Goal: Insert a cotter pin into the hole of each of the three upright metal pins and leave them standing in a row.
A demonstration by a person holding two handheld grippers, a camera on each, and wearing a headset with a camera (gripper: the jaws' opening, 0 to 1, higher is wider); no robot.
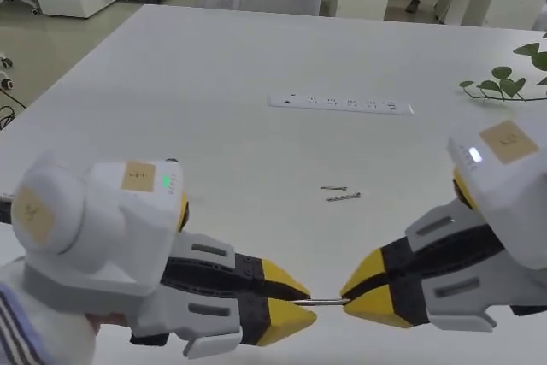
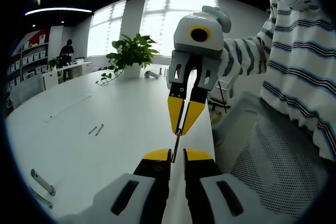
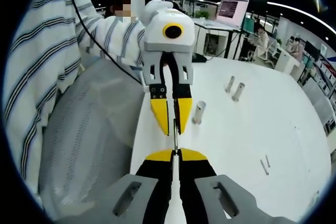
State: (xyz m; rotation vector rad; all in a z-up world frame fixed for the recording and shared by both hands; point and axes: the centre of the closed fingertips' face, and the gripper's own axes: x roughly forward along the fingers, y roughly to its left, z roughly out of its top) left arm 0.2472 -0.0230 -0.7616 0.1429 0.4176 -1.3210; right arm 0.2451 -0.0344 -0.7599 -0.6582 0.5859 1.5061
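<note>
table [image 1: 256,66]: white, spread under and beyond both pairs of jaws.
left gripper [image 1: 309,303]: jaws drawn narrow, pinching one end of the cotter pin; tips faced the other gripper's tips.
right gripper [image 1: 346,301]: jaws equally narrow on the opposite end, almost tip to tip with the left.
upright metal pins [image 3: 198,113]: three stood on the table beyond the left gripper, seen along the right jaws; one nearer, two further off, all apart from both grippers.
cotter pin [image 1: 326,302]: thin and level, bridging the small gap between the two sets of tips, clear of the table.
spare cotter pins [image 1: 344,197]: two lay flat, just beside each other, ahead of the tips and well apart from them.
hole: too small to make out.
step in hand: probably a regrip. One gripper should let go only while the other pinches firmly, leaving the pin's legs jutting free of the jaws for lining up with a hole.
</note>
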